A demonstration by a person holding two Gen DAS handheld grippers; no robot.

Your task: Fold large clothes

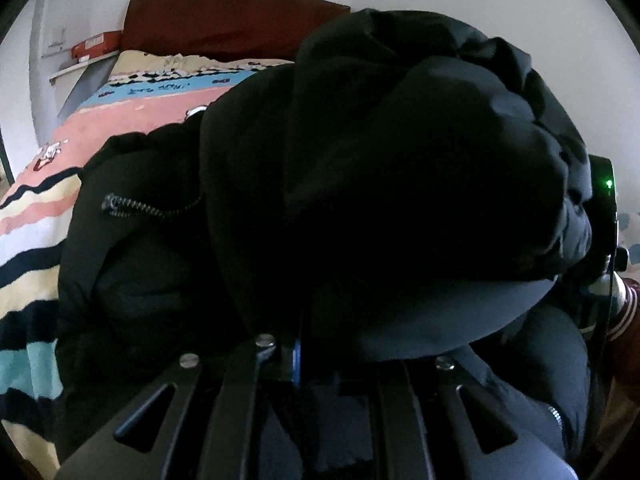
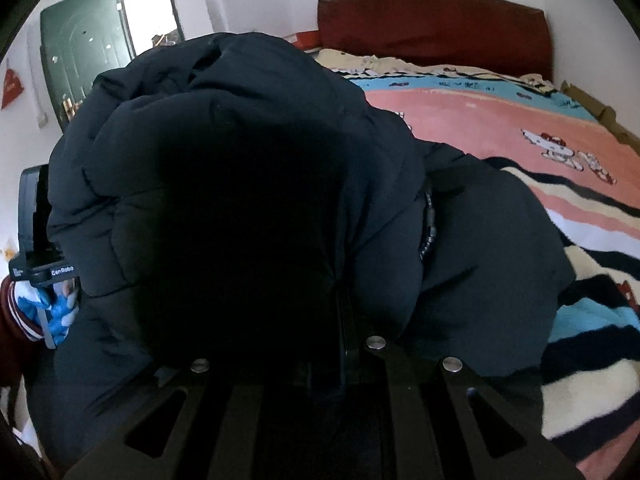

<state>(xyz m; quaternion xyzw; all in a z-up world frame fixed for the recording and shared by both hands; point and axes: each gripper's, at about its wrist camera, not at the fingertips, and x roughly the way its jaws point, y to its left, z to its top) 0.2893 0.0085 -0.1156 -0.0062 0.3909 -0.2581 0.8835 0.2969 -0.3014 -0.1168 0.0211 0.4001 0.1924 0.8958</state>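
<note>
both claws pinching the big dark coat over the bed

left wrist view: the left claw (image 1: 298, 344) is clenched on a thick fold of the bulky dark navy puffer jacket (image 1: 400, 184), jaws pretty much together with fabric bunched right over them, so you barely see the tips. the jacket fills most of the shot, humped up in front of the lens and draping down to the left, where a stretch of its metal zipper (image 1: 136, 206) shows. under and behind it is the bed's fleece blanket with pink, blue, cream and black stripes (image 1: 36, 208), and the dark red headboard (image 1: 228, 20) stands against the white wall. an orange-red box (image 1: 96, 46) sits on a small shelf left of the headboard. at the right edge you can see the other handheld unit with a green light.

right wrist view: the right claw (image 2: 344, 332) is also clamped tight on the same jacket, fabric piled over the jaws and going dark in the middle. the jacket's lower part lies on the blanket to the right. at the far left a hand in a blue and white glove (image 2: 56, 312) with a dark red striped cuff holds the other unit. a green door (image 2: 84, 64) is in the back left.
</note>
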